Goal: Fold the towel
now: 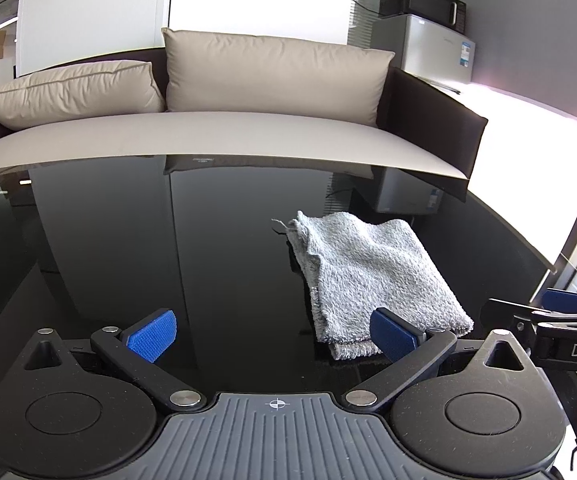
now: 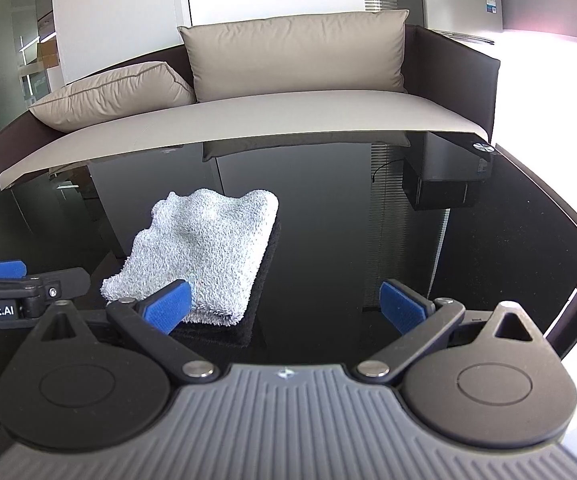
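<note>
Left gripper: blue-padded fingers spread wide, nothing between them. Right gripper: same, fingers parted and empty. Both released, both low over the glossy black glass table, side by side; each camera catches the other tool's tip at its frame edge.

Task object: the pale grey terry-cloth towel lies on the table between the two tools' lines of sight, just ahead of the inner finger of each. In each view one pad overlaps the towel's near edge; cannot tell whether it touches or only hovers in front.

Progress, as a judgement: the towel already looks folded into a compact, layered rectangle, with stacked edges along one side. The top is lumpy, not smoothed flat. With both grippers released, the folding seems essentially complete; at most a final flattening or squaring-up of the layers is left.

View differences:
- Left wrist view shows the open, layered edge of the towel, slightly uneven, with a loose thread at the far corner.
- Right wrist view shows the rounded fold side and the bumps on top more plainly; layers not visible there.

Beyond the table: a beige cushioned sofa with a dark frame.
</note>
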### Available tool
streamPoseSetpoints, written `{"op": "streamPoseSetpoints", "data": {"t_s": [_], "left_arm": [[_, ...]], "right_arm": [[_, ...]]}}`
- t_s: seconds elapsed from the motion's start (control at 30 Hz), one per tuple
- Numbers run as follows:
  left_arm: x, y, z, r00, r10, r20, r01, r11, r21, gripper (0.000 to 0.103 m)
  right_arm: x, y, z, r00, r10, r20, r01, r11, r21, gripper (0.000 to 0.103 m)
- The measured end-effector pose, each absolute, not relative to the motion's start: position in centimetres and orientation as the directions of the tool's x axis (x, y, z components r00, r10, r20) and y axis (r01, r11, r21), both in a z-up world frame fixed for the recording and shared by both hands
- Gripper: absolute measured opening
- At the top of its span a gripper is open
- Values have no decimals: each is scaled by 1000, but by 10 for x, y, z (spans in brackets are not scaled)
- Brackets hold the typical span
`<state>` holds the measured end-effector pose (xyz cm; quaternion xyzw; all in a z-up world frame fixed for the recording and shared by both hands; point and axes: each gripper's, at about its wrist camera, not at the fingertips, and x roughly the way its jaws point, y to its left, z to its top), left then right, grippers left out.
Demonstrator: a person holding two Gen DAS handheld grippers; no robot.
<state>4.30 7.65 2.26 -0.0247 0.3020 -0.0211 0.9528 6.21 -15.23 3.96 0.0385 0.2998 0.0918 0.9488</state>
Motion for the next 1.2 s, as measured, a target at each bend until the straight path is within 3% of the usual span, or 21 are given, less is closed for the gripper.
{"op": "streamPoseSetpoints", "data": {"t_s": [1.2], "left_arm": [[8,74,27,827,-48,-559,31,999,-40,102]], "right_arm": [[34,-158,39,805,195,-561,-159,981,111,102]]}}
